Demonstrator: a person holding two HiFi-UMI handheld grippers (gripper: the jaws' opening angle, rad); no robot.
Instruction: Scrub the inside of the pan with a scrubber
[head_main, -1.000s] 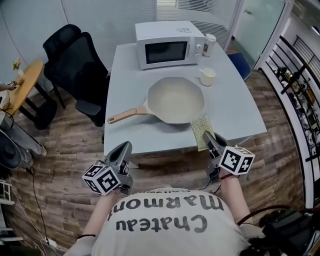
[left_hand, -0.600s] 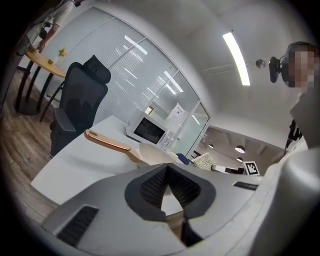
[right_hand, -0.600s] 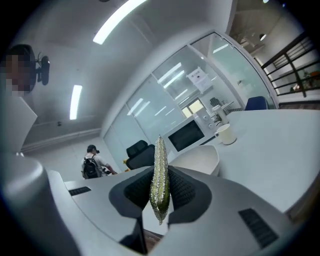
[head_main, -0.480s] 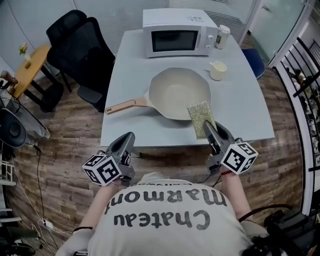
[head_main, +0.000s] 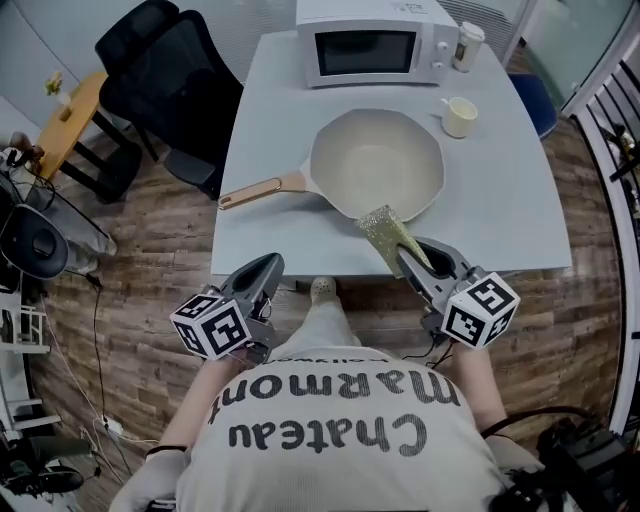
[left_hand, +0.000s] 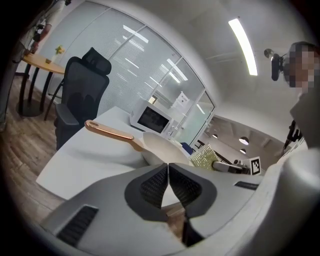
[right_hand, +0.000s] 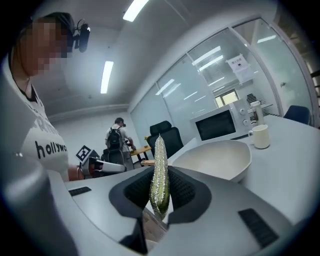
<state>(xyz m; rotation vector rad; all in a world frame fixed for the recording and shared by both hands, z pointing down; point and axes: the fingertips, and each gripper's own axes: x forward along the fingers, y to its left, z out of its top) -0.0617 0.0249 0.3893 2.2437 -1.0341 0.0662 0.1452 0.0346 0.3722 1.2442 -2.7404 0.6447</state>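
The cream pan (head_main: 376, 162) with its tan handle (head_main: 262, 190) sits on the grey table (head_main: 500, 230), handle pointing left. My right gripper (head_main: 408, 255) is shut on the gold mesh scrubber (head_main: 383, 228), which it holds off the table at the pan's near rim. In the right gripper view the scrubber (right_hand: 159, 155) stands on edge between the pads, with the pan (right_hand: 215, 159) just beyond it. My left gripper (head_main: 270, 265) hangs shut and empty in front of the table's near edge, below the handle. The left gripper view shows the handle (left_hand: 107, 132) and pan (left_hand: 160, 150) ahead.
A white microwave (head_main: 375, 40), a bottle (head_main: 467, 45) and a cream cup (head_main: 459, 117) stand at the back of the table. Black office chairs (head_main: 165, 80) are at the left, by a round wooden table (head_main: 70, 120). A person with a backpack (right_hand: 118, 137) stands far off.
My right gripper has lifted the scrubber off the table's front edge and turned it, carrying it left toward the pan's near rim. The left gripper has sunk a little.
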